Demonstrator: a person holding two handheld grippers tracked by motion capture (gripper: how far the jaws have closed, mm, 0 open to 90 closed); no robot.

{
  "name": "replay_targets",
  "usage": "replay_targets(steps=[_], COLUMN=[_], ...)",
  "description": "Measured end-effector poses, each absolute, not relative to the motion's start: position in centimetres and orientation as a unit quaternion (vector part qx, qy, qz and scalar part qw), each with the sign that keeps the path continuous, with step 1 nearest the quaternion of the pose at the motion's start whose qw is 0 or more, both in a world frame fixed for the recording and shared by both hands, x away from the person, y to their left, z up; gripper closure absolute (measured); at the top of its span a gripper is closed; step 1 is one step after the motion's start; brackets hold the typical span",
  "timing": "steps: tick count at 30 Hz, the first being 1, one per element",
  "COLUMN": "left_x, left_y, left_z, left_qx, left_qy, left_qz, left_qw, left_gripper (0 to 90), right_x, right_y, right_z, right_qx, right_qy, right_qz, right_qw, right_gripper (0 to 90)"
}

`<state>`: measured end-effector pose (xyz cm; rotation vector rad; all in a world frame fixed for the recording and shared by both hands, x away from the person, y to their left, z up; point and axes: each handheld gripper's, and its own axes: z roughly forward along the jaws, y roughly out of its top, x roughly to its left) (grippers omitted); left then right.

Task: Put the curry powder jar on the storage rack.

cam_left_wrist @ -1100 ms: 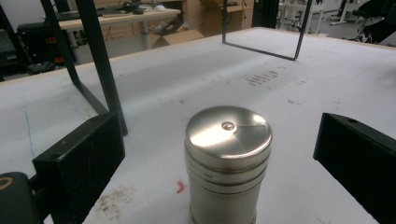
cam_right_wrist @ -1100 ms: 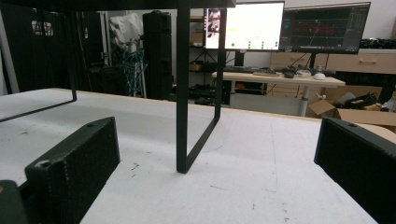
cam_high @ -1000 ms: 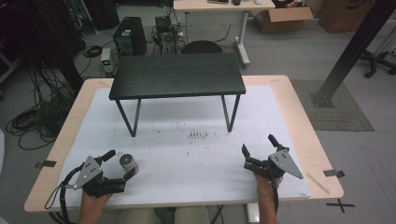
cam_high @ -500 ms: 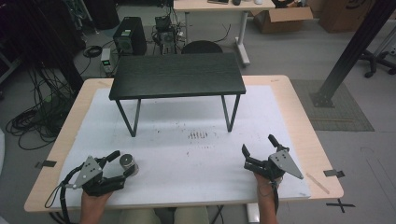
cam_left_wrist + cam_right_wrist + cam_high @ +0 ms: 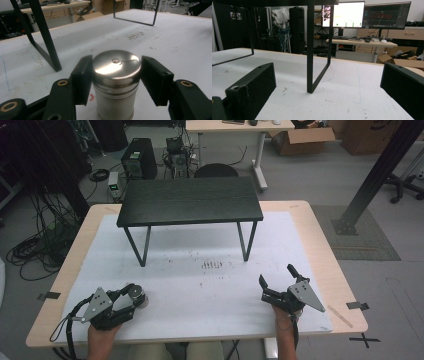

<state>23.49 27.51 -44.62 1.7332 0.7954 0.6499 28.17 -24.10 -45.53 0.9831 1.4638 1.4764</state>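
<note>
A small steel canister (image 5: 135,294) with a shiny lid (image 5: 116,65) stands upright on the white mat near the front left. My left gripper (image 5: 134,296) is around it, with a black pad pressed to each side just under the lid; in the left gripper view, the left gripper (image 5: 116,76) has a pad on either flank of the canister. My right gripper (image 5: 276,274) rests low over the mat at the front right, jaws wide apart with nothing between them. In the right gripper view, the right gripper (image 5: 327,92) frames bare mat.
A low black table (image 5: 190,200) on thin metal legs (image 5: 310,50) stands on the far half of the white mat (image 5: 200,285). One leg (image 5: 47,47) rises just beyond the canister. Pen marks (image 5: 211,265) dot the mat's middle. Desks, monitors and cables lie beyond the wooden tabletop.
The left gripper's jaws have drawn in around the canister, which has shifted slightly. The right gripper has stayed where it was.
</note>
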Motion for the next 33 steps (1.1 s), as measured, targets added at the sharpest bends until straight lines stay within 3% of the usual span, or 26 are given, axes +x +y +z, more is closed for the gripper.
replay_targets(steps=[19, 33], left_x=[23.3, 22.7], left_y=[28.2, 29.2], left_z=[-44.4, -41.1], left_qx=[0.707, 0.688], left_qy=[0.342, 0.336], left_qz=[0.264, 0.276], left_qw=[0.559, 0.582], left_gripper=[49.0, 49.0], right_x=[28.2, 28.1], right_y=[-24.1, -24.1], right_z=[-45.5, -45.5], right_qx=[0.388, 0.387], right_qy=[0.580, 0.580], right_qz=[0.589, 0.589], right_qw=[0.407, 0.407], right_gripper=[0.0, 0.0])
